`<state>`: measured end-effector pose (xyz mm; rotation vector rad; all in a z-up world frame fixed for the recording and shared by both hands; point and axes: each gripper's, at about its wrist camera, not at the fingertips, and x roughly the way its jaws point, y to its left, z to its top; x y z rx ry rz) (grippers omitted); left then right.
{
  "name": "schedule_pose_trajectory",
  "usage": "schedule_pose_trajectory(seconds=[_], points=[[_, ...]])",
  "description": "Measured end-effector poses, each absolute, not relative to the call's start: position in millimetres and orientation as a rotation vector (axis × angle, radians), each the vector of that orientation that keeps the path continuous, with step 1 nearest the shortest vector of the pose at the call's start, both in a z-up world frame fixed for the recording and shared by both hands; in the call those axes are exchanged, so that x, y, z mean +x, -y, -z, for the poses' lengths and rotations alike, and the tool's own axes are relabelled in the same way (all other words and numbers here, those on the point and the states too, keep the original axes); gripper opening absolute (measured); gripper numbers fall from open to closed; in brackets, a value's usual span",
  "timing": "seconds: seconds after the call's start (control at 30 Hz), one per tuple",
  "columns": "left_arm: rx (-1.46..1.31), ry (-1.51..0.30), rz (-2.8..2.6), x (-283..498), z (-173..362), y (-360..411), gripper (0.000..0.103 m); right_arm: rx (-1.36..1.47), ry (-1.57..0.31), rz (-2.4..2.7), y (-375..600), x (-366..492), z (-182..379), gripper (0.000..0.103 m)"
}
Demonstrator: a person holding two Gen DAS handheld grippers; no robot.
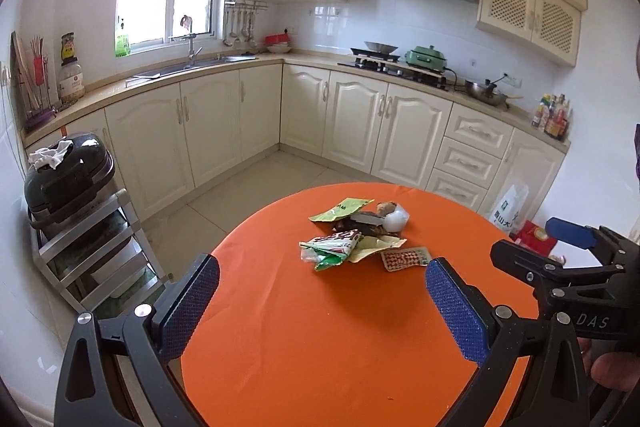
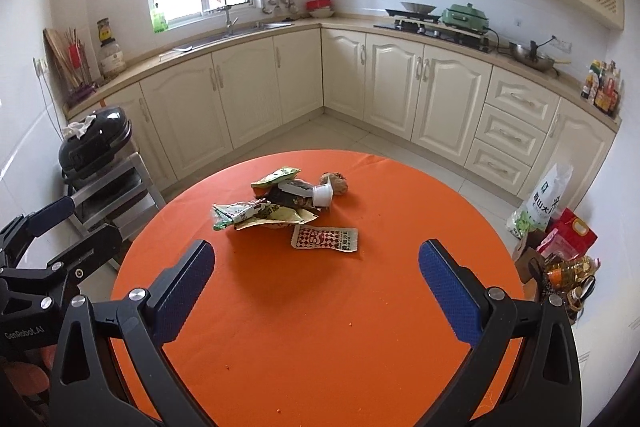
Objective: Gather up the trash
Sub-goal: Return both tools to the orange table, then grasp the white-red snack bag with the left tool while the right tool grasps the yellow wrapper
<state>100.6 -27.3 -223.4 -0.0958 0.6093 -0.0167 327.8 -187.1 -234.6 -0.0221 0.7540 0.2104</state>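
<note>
where readable, "das" on right gripper (image 1: 568,247)

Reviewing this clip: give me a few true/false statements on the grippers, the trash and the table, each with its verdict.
1. Both grippers are open and hold nothing. True: left gripper and right gripper hover over the orange round table.
2. The trash pile sits on the floor. False: it lies on the table.
3. The red-checkered sachet lies nearest the right gripper. True.
4. The small white cup stands upright. False: it lies on its side.
5. A trash bin stands on the table. False: none shows there.
</note>
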Motion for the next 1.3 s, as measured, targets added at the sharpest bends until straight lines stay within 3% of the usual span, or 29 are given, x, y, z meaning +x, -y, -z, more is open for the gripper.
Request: schedule_pose_trajectory(seconds=[0.4, 0.73, 0.83, 0.9, 0.93, 1.3], points=[[-0.050, -0.773, 0.053, 266.1, 249.0, 8.5, 0.102, -0.108, -0.887, -0.214, 179.7, 402.1, 304.4, 0.103], [0.105, -0.861, 0.071, 377.4, 273.3, 16.4, 0.101, -0.093, -0.934, -0.239, 178.7, 434.9, 327.4, 0.103], [0.085, -0.873, 0.108, 397.9, 277.4, 10.8, 0.093, -0.104, -0.943, -0.256, 173.5, 441.4, 333.2, 0.103], [0.023, -0.913, 0.160, 413.6, 283.3, 1.7, 0.067, -0.111, -0.951, -0.270, 168.6, 445.3, 337.1, 0.103], [0.005, -0.929, 0.171, 416.7, 288.6, -2.2, 0.064, -0.112, -0.957, -0.279, 166.0, 446.6, 339.0, 0.103], [-0.119, -0.895, 0.127, 433.6, 290.6, -72.0, 0.063, -0.080, -1.021, -0.375, 132.9, 466.3, 361.8, 0.103]])
